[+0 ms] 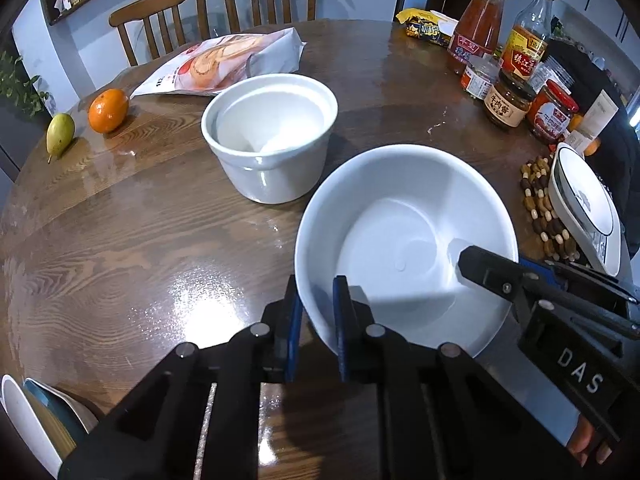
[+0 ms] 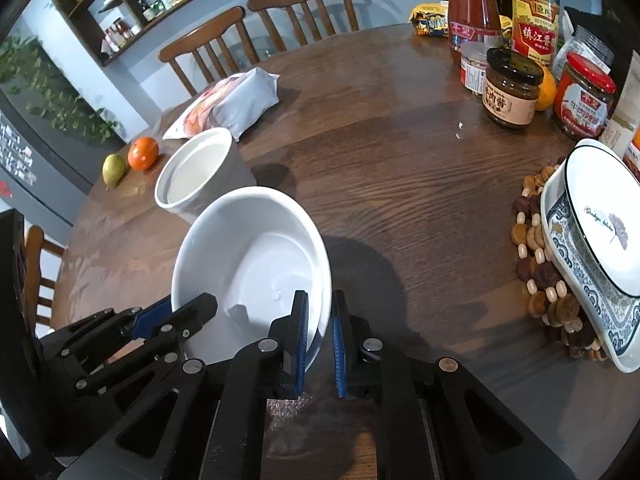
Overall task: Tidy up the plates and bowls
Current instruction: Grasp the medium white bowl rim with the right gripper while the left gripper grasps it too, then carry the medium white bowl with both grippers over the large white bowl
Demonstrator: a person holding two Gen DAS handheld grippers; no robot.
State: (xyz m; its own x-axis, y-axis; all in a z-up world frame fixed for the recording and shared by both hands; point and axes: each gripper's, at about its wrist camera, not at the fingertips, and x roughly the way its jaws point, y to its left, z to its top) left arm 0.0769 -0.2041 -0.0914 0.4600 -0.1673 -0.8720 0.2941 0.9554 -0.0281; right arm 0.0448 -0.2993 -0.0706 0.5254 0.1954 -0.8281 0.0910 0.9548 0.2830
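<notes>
A wide white bowl (image 1: 404, 240) is held over the wooden table by both grippers; it also shows in the right wrist view (image 2: 248, 256). My left gripper (image 1: 316, 320) is shut on its near left rim. My right gripper (image 2: 320, 332) is shut on its right rim, and it shows in the left wrist view (image 1: 492, 276) with one finger inside the bowl. A deep white pot (image 1: 270, 136) stands behind the bowl; in the right wrist view the pot (image 2: 200, 172) is at the left. Stacked plates (image 2: 596, 248) rest on a beaded mat (image 2: 536, 264) at the right.
Jars and sauce bottles (image 2: 512, 84) crowd the far right of the table. A snack bag (image 1: 224, 60), an orange (image 1: 107, 110) and a pear (image 1: 60, 134) lie at the far left. More dishes (image 1: 36, 420) show at the lower left edge. Chairs (image 1: 216, 0) stand behind the table.
</notes>
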